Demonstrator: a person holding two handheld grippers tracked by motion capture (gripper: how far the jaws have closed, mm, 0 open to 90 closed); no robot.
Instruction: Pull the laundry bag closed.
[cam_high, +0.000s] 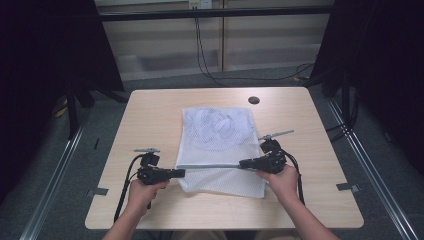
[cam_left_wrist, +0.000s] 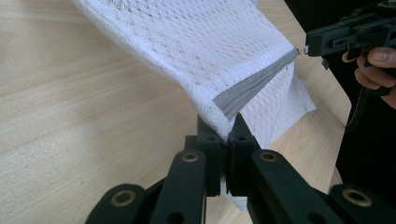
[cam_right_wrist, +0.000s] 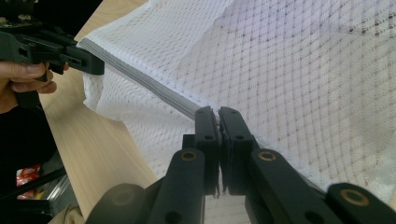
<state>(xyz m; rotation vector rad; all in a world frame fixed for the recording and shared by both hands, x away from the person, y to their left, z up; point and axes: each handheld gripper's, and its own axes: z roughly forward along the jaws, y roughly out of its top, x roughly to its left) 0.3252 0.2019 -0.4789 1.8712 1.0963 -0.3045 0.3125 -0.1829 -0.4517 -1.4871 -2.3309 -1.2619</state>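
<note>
A white mesh laundry bag (cam_high: 220, 135) lies in the middle of the wooden table (cam_high: 150, 120), with a pale bundle showing through its far half. A grey zipper (cam_high: 215, 166) runs across its near part, lifted and stretched between both grippers. My left gripper (cam_high: 182, 173) is shut on the zipper's left end; its own view shows the jaws pinching mesh (cam_left_wrist: 201, 51) and zipper tape (cam_left_wrist: 254, 86) at the tips (cam_left_wrist: 223, 128). My right gripper (cam_high: 242, 163) is shut on the zipper's right end (cam_right_wrist: 140, 79), its tips (cam_right_wrist: 217, 112) pressed together on it. Each gripper view shows the other gripper (cam_left_wrist: 308, 46) (cam_right_wrist: 100, 65) holding the far end.
A dark round hole (cam_high: 254, 100) sits near the table's far edge. Bare wood lies left and right of the bag. Cables (cam_high: 210, 70) run over the floor behind the table, and black curtains hang at both sides.
</note>
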